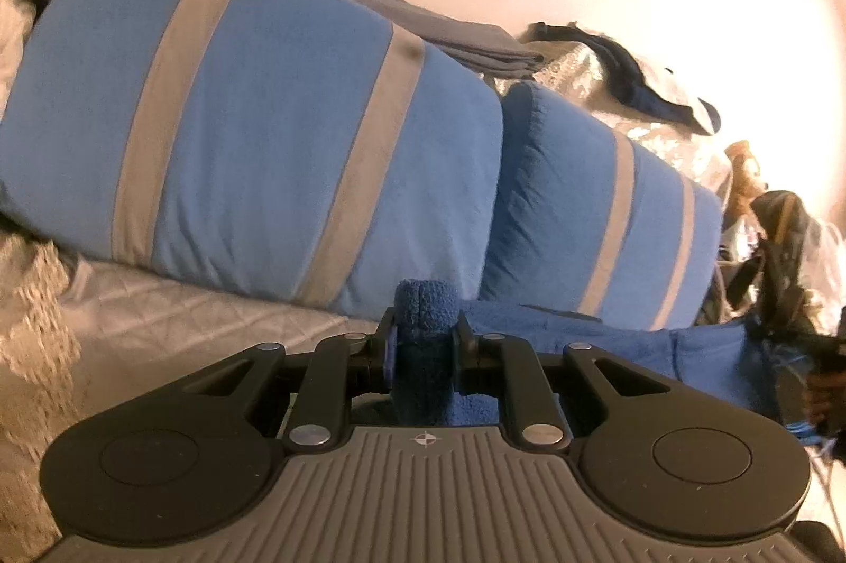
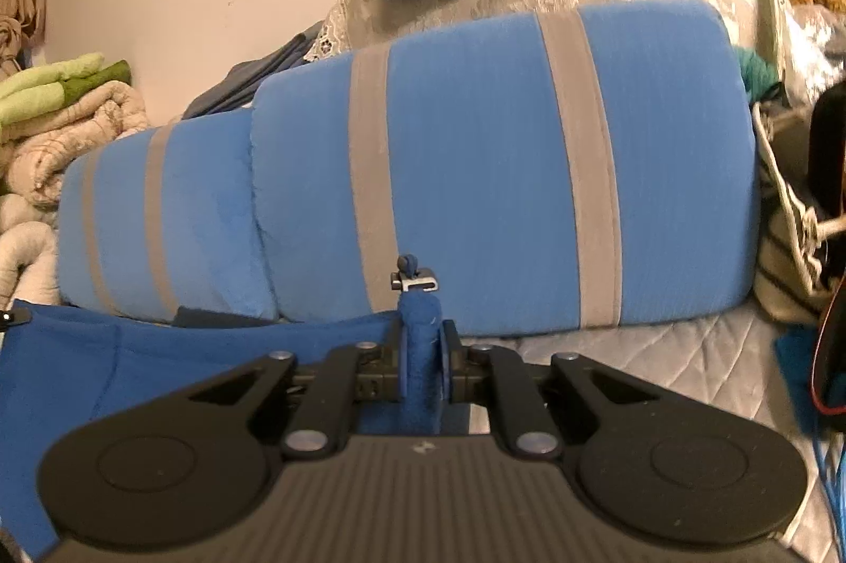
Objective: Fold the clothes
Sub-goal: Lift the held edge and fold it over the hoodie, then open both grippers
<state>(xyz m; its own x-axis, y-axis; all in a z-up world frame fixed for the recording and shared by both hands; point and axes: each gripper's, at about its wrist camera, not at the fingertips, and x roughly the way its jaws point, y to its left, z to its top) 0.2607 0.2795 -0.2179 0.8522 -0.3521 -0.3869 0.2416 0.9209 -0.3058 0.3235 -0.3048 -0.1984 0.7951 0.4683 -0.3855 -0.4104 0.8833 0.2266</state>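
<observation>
My left hand-held gripper point(image 1: 425, 341) is clamped narrow on a bunched edge of the blue garment point(image 1: 608, 341). My right hand-held gripper point(image 2: 423, 351) is pinched nearly shut on its other edge. The garment hangs between them, just before the blue striped cushions point(image 2: 476, 161) on the bed point(image 2: 634, 362).

No words, brand names or numbers can be read anywhere here. The only sign is a small round crosshair mark point(image 1: 424, 439) printed on the grey ribbed body of the left gripper; the right gripper bears a fainter mark point(image 2: 421, 447) in the same spot.
</observation>
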